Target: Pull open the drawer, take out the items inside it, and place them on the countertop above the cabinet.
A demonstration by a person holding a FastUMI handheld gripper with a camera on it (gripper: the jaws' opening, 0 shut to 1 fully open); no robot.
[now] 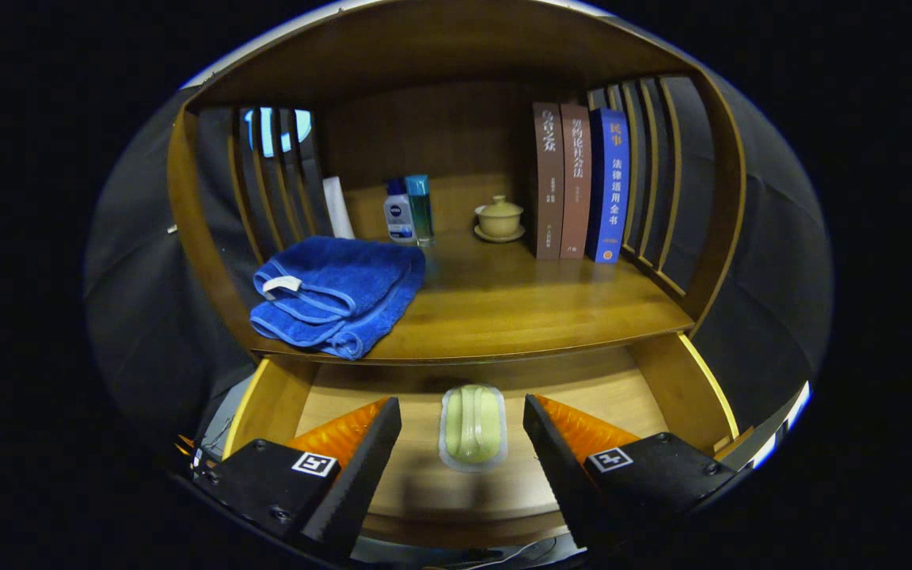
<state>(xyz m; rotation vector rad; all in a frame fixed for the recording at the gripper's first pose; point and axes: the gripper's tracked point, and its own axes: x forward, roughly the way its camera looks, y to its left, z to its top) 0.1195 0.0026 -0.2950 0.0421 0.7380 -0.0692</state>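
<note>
The wooden drawer point(666, 380) stands pulled open below the countertop point(519, 305). On the drawer's floor lies a pale green bar in a clear wrapper point(473, 426), lengthwise. My gripper point(462, 431) hovers over the drawer, open, with the bar in the gap between its black and orange fingers point(361, 455), neither finger touching it. A folded blue towel point(337, 294) rests on the countertop's left front, its corner hanging slightly over the edge.
At the back of the countertop stand two small bottles point(408, 210), a white roll point(337, 207), a lidded beige cup on a saucer point(499, 218) and three upright books point(579, 182). Slatted wooden sides point(654, 174) close the shelf left and right.
</note>
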